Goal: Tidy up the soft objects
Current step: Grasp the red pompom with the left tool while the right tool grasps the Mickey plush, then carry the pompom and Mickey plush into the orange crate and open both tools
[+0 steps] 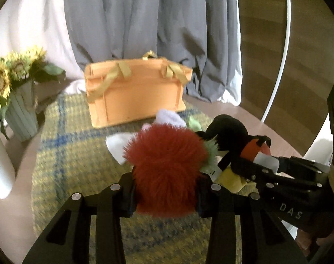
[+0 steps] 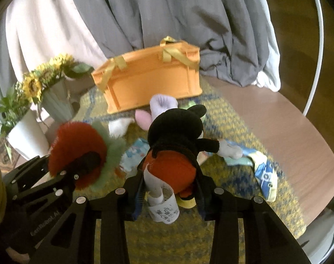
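Note:
My left gripper [image 1: 165, 189] is shut on a fluffy red plush with a green fringe [image 1: 167, 158], held above the rug. In the right wrist view the same red plush [image 2: 79, 140] and left gripper [image 2: 79, 165] sit at the lower left. My right gripper [image 2: 169, 187] is shut on a black mouse plush in red shorts [image 2: 175, 127], gripped at the hips, its paper tag hanging below. In the left wrist view the mouse plush [image 1: 228, 129] and right gripper [image 1: 243, 165] are just to the right. An orange fabric bag with yellow ribbon handles [image 2: 153, 88] stands behind.
A white and pink bunny plush [image 2: 161, 104] lies on the yellow-blue woven rug [image 2: 232, 198] in front of the bag. Blue-yellow socks [image 2: 263, 171] and a patterned cloth [image 2: 136, 151] lie nearby. A vase of sunflowers [image 2: 57, 103] and a white pot [image 2: 28, 136] stand left. Grey curtains [image 1: 134, 22] hang behind.

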`<state>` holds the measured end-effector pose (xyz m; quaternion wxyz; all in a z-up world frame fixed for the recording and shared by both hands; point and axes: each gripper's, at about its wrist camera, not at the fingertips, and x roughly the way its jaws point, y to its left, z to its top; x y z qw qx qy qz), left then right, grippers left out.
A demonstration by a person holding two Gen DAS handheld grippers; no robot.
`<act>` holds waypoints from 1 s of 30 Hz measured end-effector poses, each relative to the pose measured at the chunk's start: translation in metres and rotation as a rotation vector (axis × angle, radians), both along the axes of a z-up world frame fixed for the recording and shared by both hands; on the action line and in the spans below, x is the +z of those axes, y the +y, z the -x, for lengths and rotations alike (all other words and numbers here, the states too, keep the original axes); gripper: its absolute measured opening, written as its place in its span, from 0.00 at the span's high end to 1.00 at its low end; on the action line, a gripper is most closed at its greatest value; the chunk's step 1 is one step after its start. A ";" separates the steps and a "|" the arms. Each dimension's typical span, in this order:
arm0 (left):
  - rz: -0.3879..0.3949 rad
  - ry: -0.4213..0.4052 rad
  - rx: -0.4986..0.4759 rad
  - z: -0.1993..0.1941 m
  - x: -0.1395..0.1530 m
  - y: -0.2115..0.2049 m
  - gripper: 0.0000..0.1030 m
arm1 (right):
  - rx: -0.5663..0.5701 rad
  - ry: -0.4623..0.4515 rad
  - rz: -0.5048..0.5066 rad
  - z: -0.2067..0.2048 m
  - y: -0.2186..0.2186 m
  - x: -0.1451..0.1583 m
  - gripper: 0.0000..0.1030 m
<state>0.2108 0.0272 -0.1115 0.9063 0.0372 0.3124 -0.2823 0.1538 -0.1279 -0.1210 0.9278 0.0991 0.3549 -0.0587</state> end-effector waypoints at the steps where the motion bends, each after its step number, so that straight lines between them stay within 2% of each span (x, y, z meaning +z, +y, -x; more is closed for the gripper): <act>1: 0.003 -0.006 0.004 -0.002 0.005 0.002 0.63 | 0.000 -0.013 0.001 0.000 0.003 0.004 0.62; 15: 0.060 -0.118 0.043 -0.021 0.066 0.011 0.63 | -0.014 -0.191 0.031 -0.012 0.010 0.061 0.62; 22: 0.065 -0.169 0.100 -0.037 0.088 0.004 0.63 | 0.032 -0.263 0.035 -0.033 -0.003 0.086 0.62; 30: 0.061 -0.276 0.153 -0.064 0.107 -0.002 0.63 | 0.095 -0.329 0.044 -0.068 -0.013 0.105 0.62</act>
